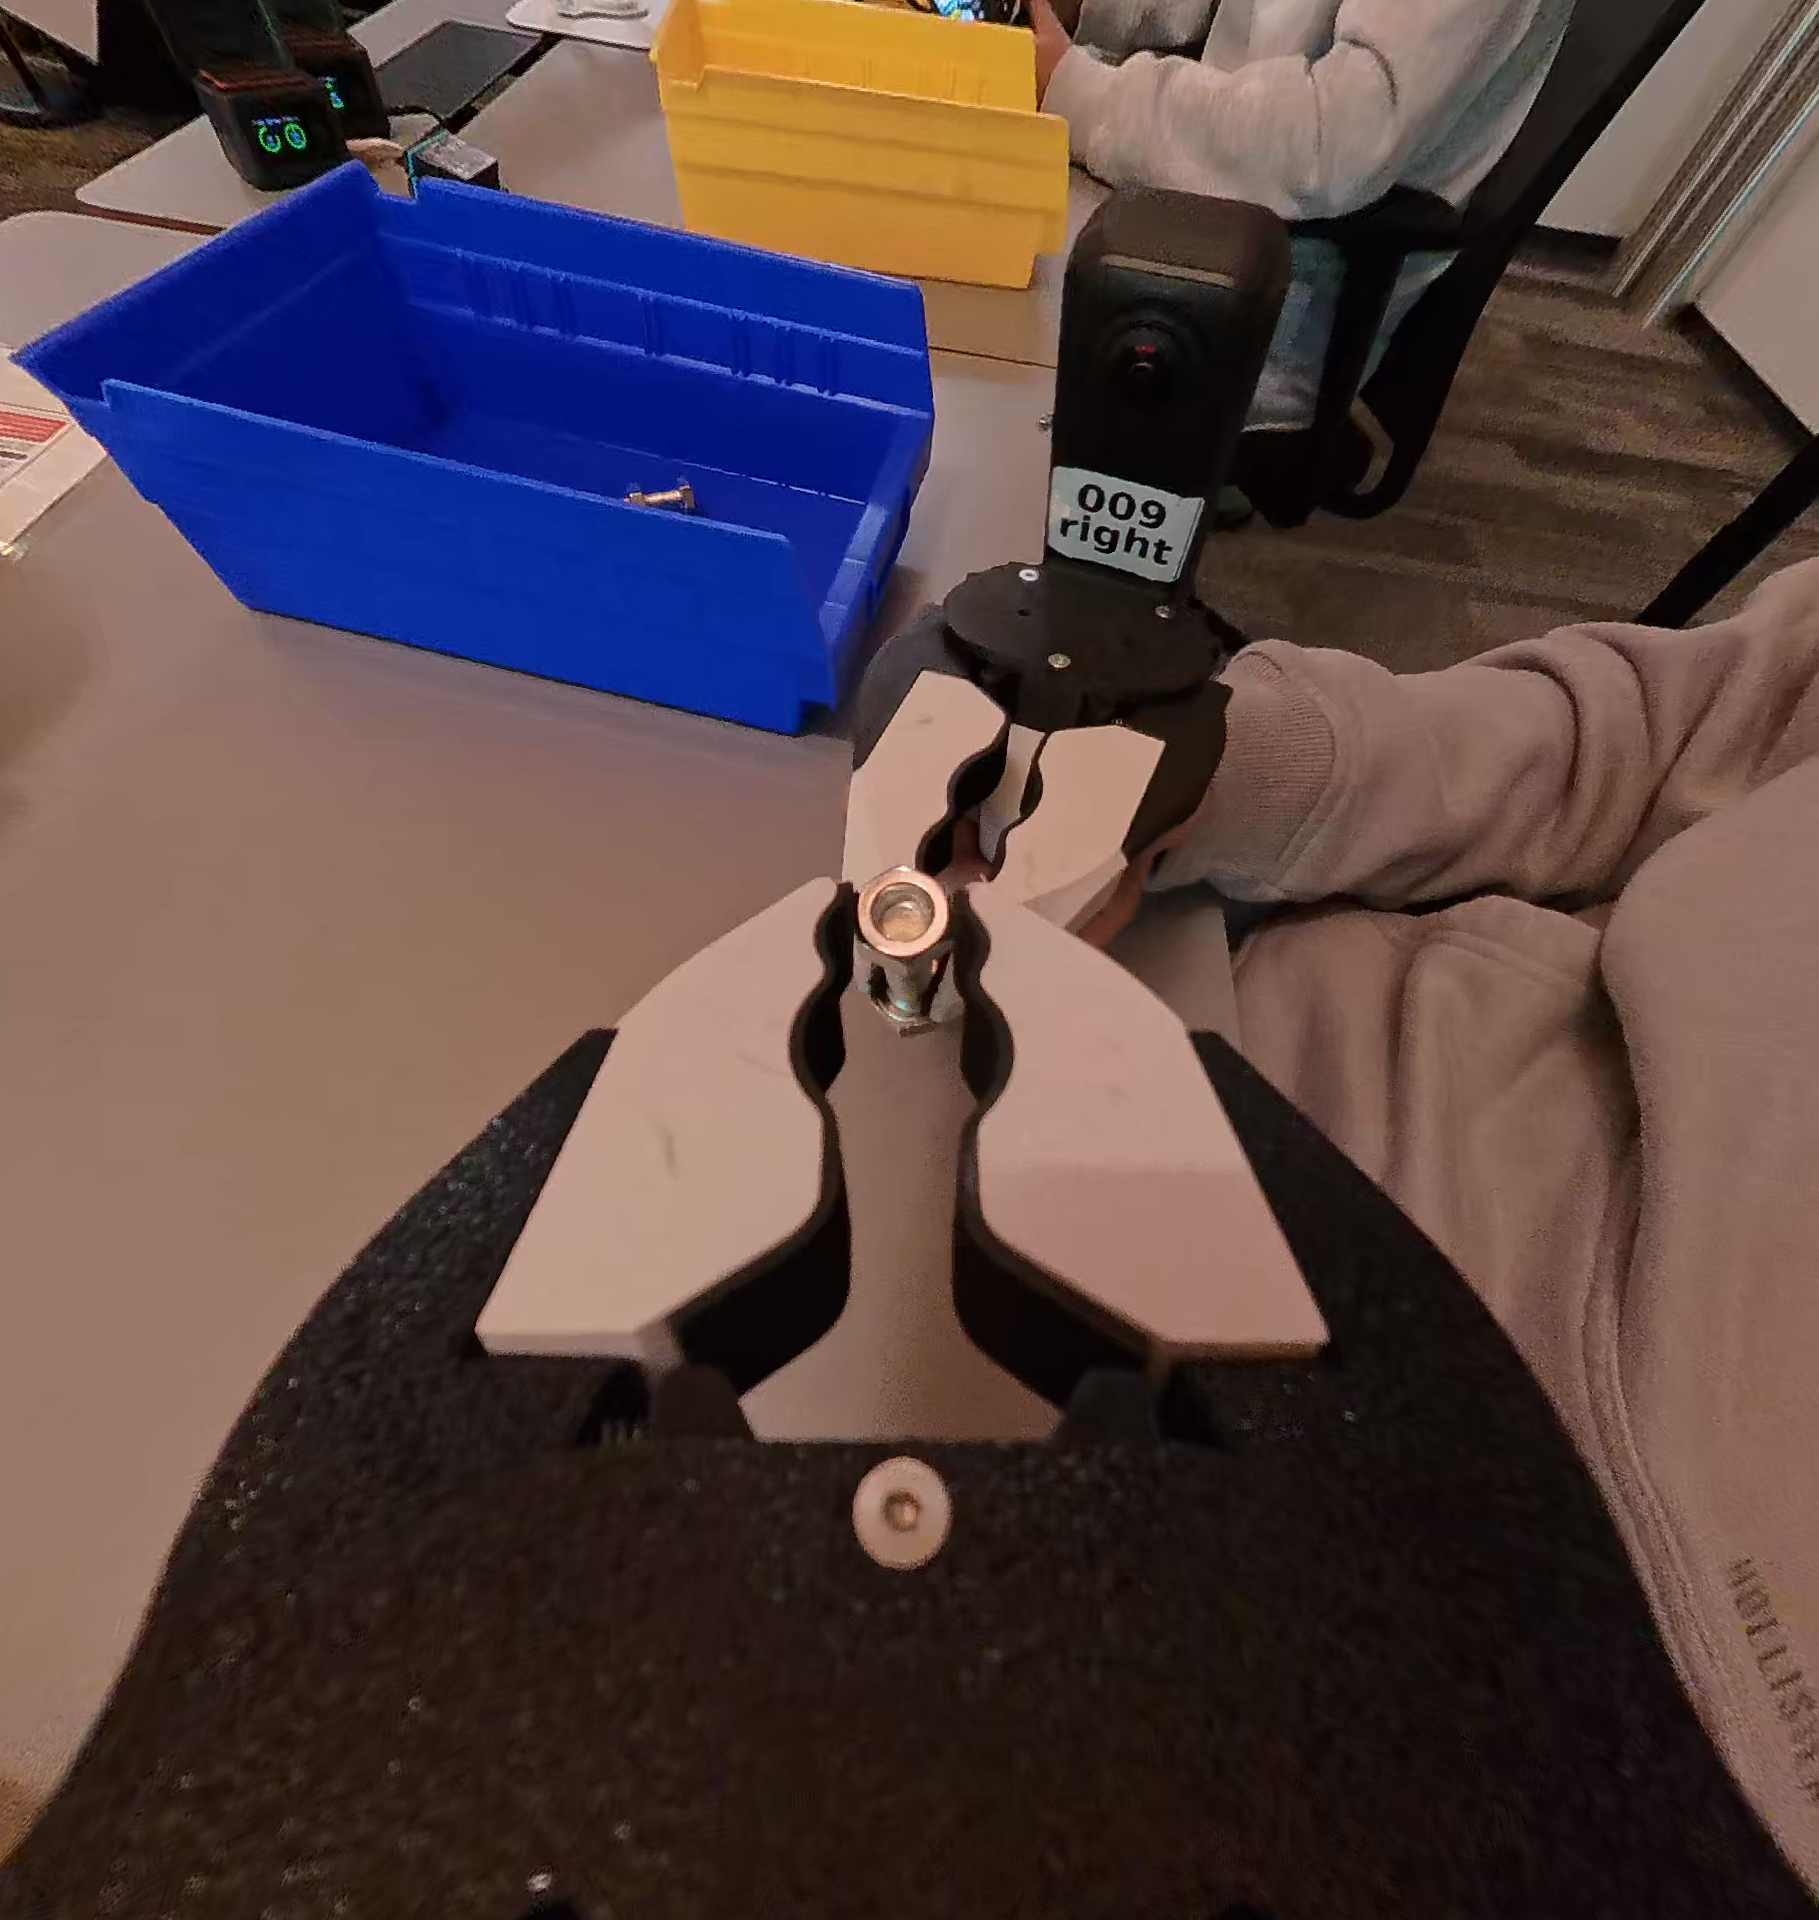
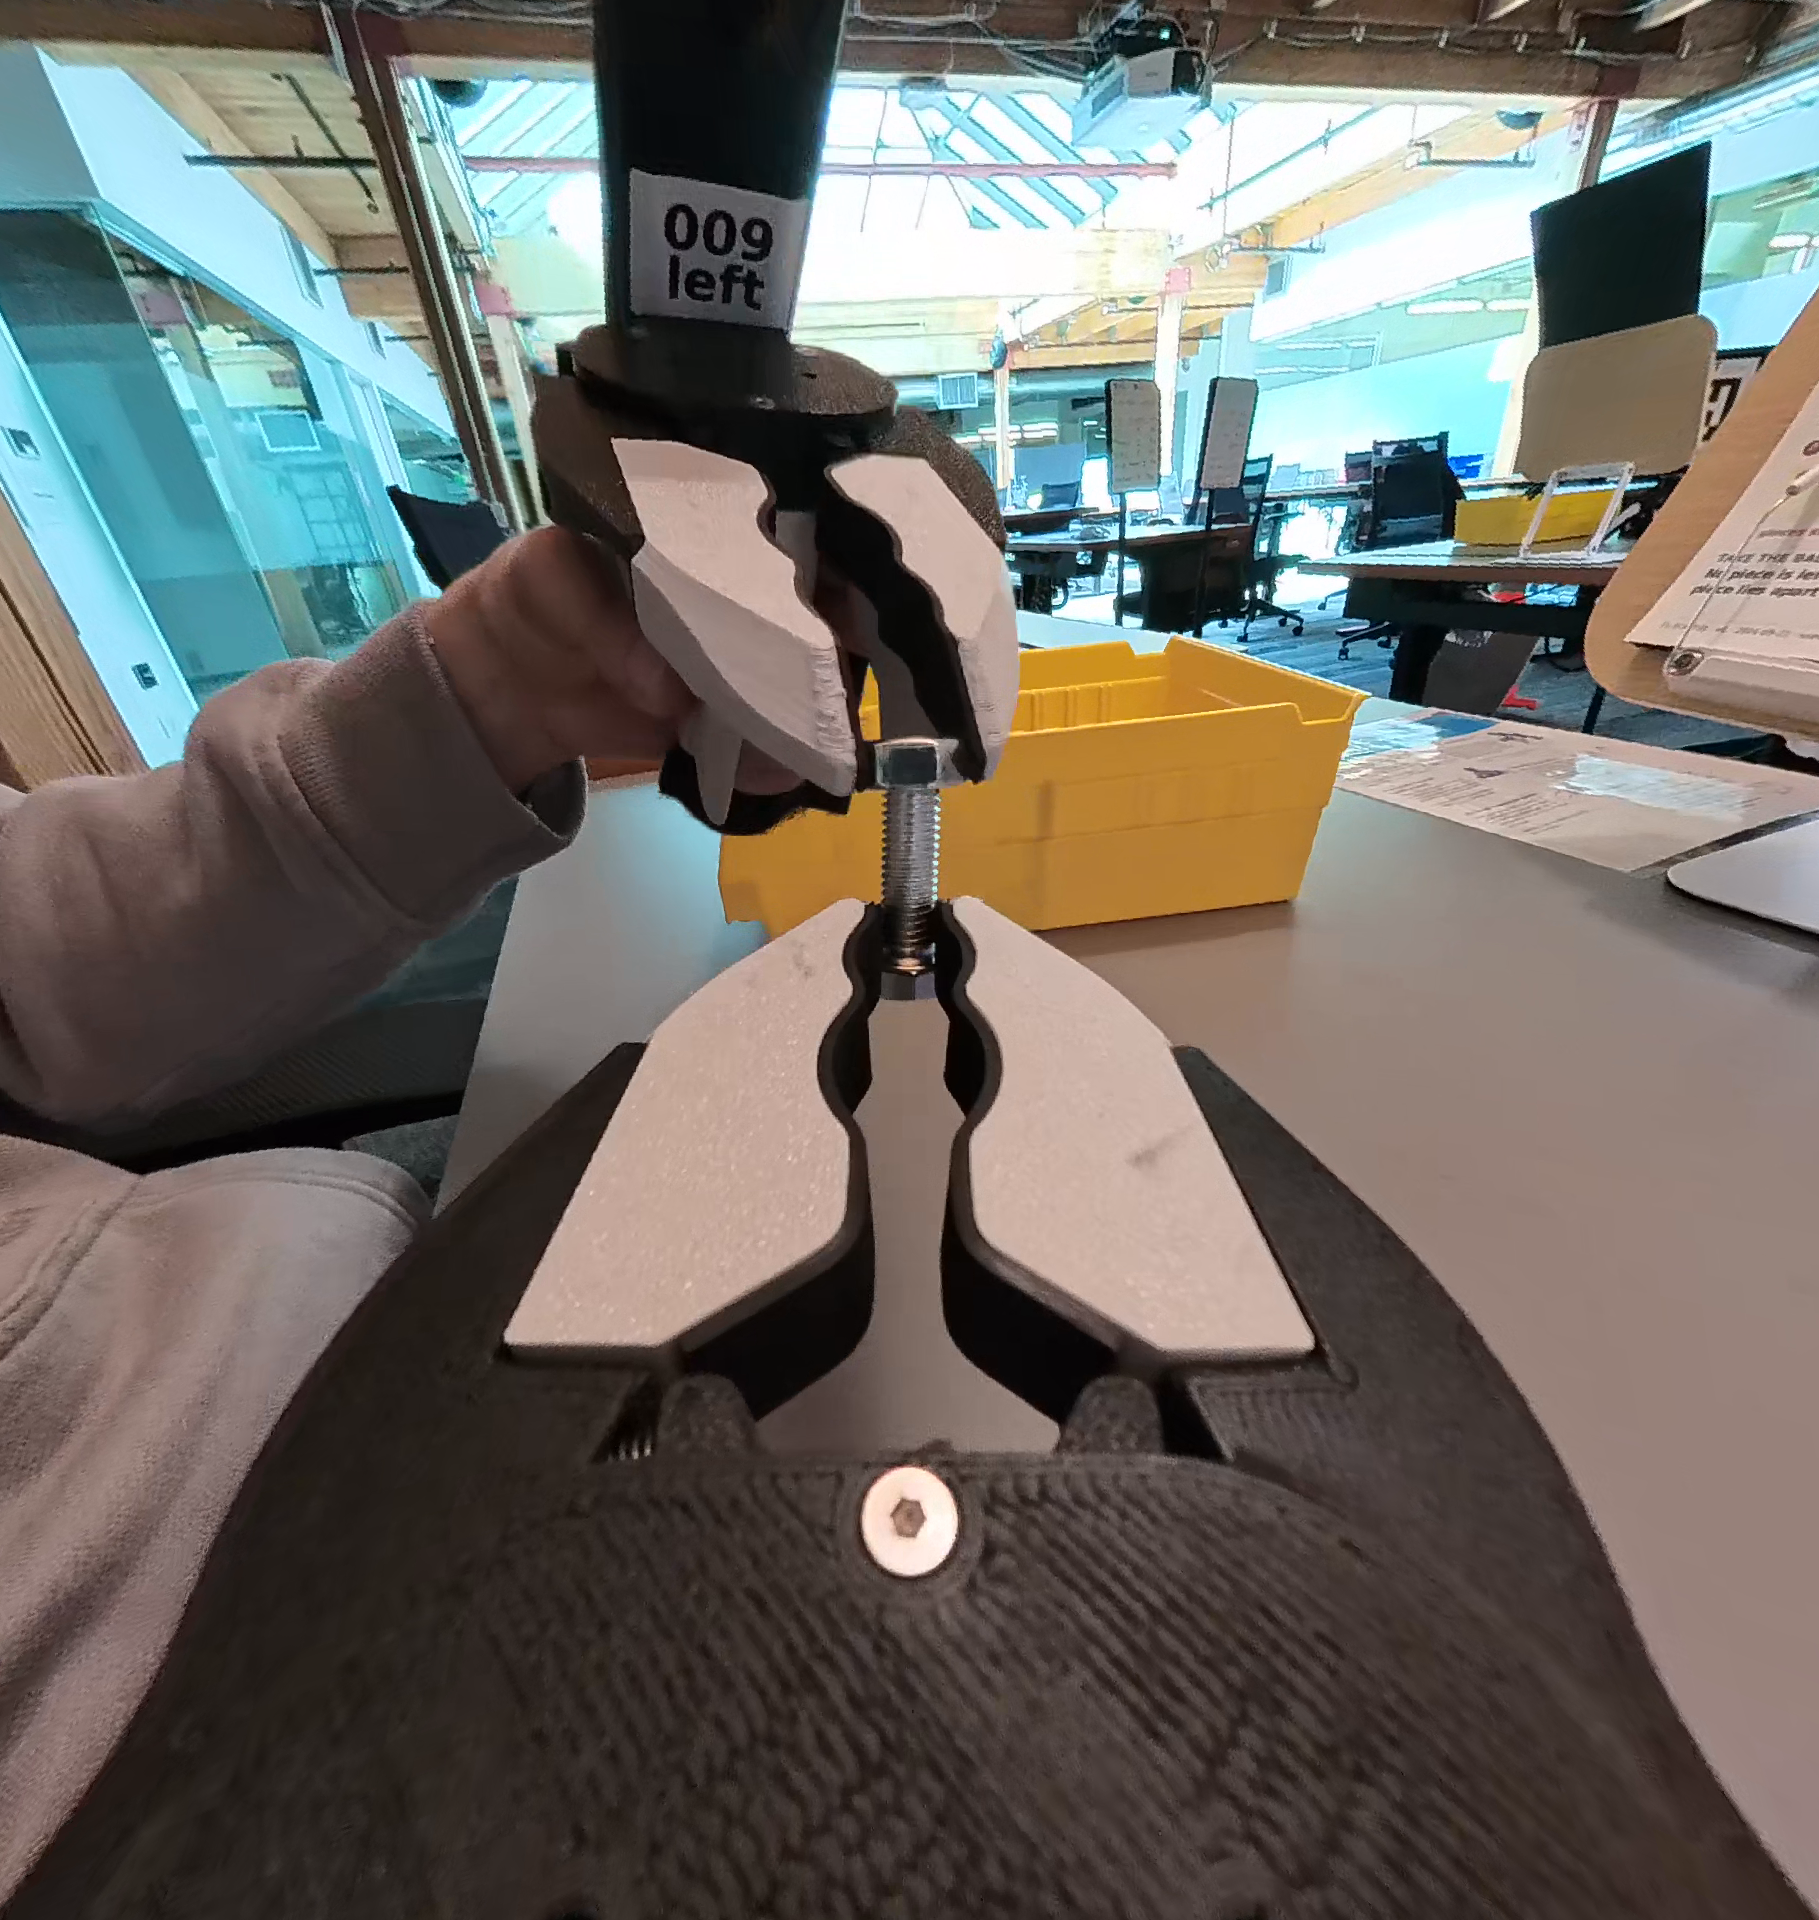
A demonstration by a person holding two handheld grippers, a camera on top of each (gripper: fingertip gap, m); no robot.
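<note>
A silver hex bolt (image 2: 910,842) is held upright above the grey table (image 2: 1404,1039) by both grippers. My left gripper (image 2: 915,764) comes down from above and is shut on the bolt's hex head (image 1: 903,914). My right gripper (image 2: 905,925) is shut on the lower threaded shank, and its fingers show just beyond the head in the left wrist view (image 1: 962,878). A nut (image 2: 905,985) sits on the thread just behind the right fingertips, and it also shows in the left wrist view (image 1: 910,1023).
A blue bin (image 1: 489,582) with a loose bolt (image 1: 661,499) inside stands at the left. A yellow bin (image 2: 1144,790) stands behind the grippers. Paper sheets (image 2: 1570,790) and a board on a stand (image 2: 1736,540) are at the right. A person (image 1: 1300,94) sits beyond the table. My two grippers' fingertips are within a few centimetres of each other.
</note>
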